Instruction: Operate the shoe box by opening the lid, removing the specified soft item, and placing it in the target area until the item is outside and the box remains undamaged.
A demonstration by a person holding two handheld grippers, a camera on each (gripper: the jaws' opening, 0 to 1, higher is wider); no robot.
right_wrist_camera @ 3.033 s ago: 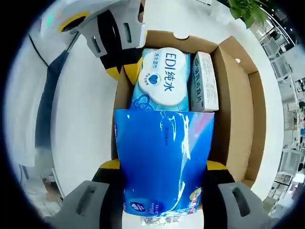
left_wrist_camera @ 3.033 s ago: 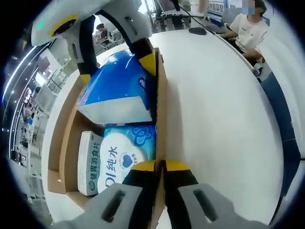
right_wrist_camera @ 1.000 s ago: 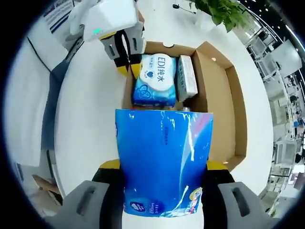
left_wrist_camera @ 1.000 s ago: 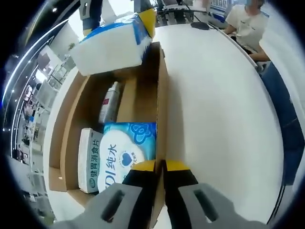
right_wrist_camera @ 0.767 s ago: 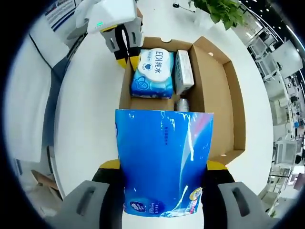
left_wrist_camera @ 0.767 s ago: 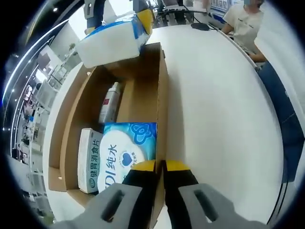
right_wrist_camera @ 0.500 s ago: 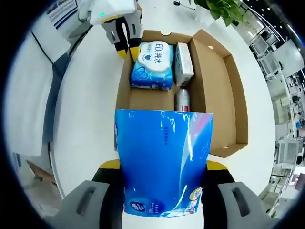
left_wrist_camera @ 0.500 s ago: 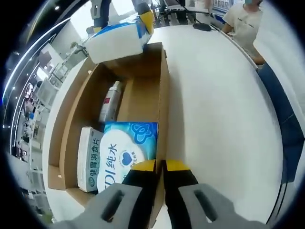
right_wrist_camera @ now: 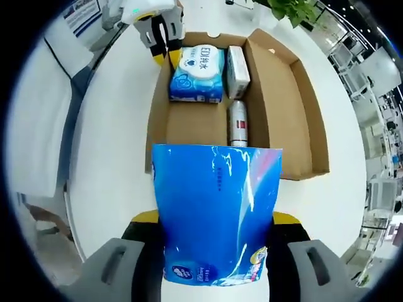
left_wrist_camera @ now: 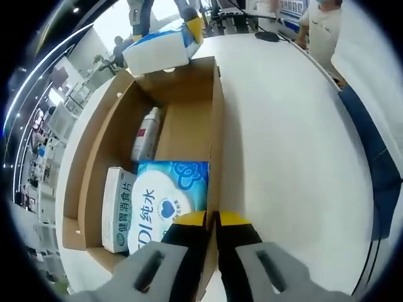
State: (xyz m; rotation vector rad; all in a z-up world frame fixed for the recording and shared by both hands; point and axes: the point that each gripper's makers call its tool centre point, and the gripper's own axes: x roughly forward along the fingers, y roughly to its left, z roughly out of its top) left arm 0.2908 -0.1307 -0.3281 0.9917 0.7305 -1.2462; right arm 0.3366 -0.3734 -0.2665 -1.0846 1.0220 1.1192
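The brown cardboard shoe box [left_wrist_camera: 189, 123] [right_wrist_camera: 277, 100] lies open on a white table. My left gripper [left_wrist_camera: 211, 219] [right_wrist_camera: 165, 39] is shut on the box's side wall. My right gripper [right_wrist_camera: 214, 217] is shut on a blue and white soft tissue pack [right_wrist_camera: 214, 211] [left_wrist_camera: 160, 47], lifted above and beyond the box's far end in the left gripper view. Inside the box stay a light blue wet-wipe pack [left_wrist_camera: 164, 204] [right_wrist_camera: 196, 72], a white carton [left_wrist_camera: 116, 207] [right_wrist_camera: 237, 61] and a small silver and red can [left_wrist_camera: 146, 132] [right_wrist_camera: 237, 123].
The white table [left_wrist_camera: 289, 145] [right_wrist_camera: 116, 145] spreads wide to one side of the box. A person in a white shirt [left_wrist_camera: 324, 28] sits at its far end. A green plant [right_wrist_camera: 293, 9] stands beyond the box. Blue seating [left_wrist_camera: 374, 170] lines the table edge.
My right gripper has carried the tissue pack up out of the box and farther from it, uncovering the can and the box floor. The left gripper has kept its hold on the wall.
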